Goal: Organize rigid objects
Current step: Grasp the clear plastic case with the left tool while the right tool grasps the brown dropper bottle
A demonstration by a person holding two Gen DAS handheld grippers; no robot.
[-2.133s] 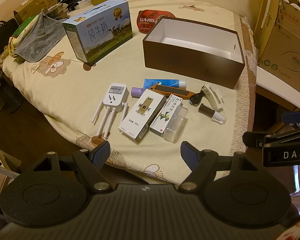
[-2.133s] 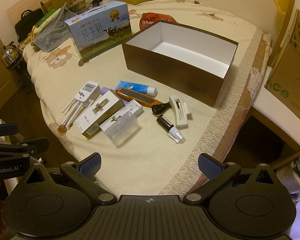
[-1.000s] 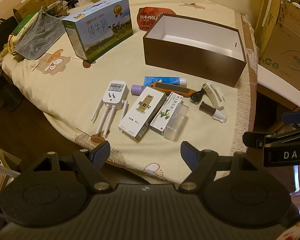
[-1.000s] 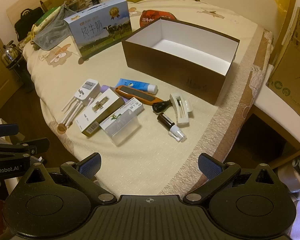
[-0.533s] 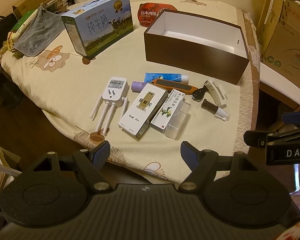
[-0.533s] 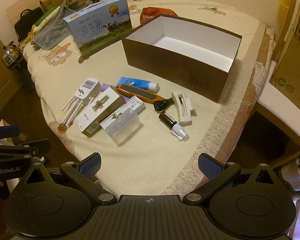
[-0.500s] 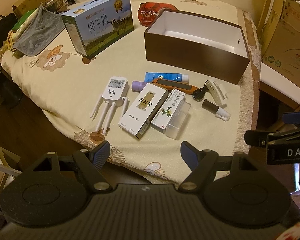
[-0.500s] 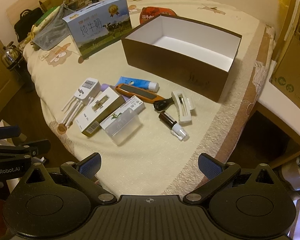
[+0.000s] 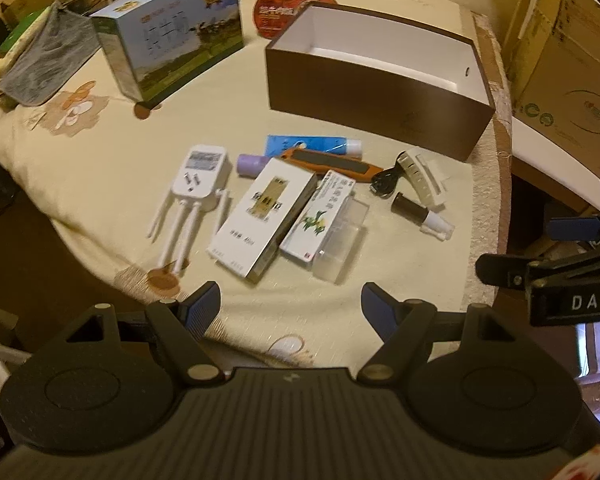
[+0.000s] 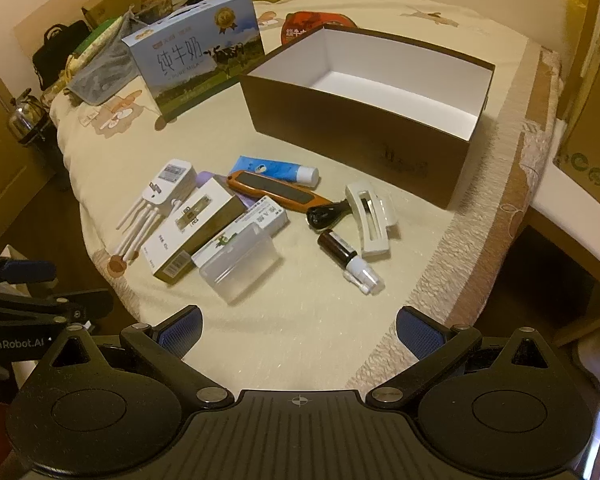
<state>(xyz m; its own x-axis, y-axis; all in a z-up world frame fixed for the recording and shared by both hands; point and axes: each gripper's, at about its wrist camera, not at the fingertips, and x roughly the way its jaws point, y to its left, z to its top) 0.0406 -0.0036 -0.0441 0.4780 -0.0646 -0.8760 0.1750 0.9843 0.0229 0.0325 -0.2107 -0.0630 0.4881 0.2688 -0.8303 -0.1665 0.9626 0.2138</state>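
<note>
An empty brown box with a white inside stands open on the bed. In front of it lie small items: a white router, a white-and-gold carton, a medicine box, a clear case, a blue tube, an orange tool, a white hair clip and a brown spray bottle. My left gripper and right gripper are open and empty, above the bed's near edge.
A blue milk carton stands left of the brown box. A red packet lies behind it. Grey cloth and bags crowd the far left. Cardboard boxes stand to the right. The bed drops off to the floor at the near edge.
Both grippers have moved a little closer to the items on the bed. Both stay open and empty. Nothing on the bed has moved.
</note>
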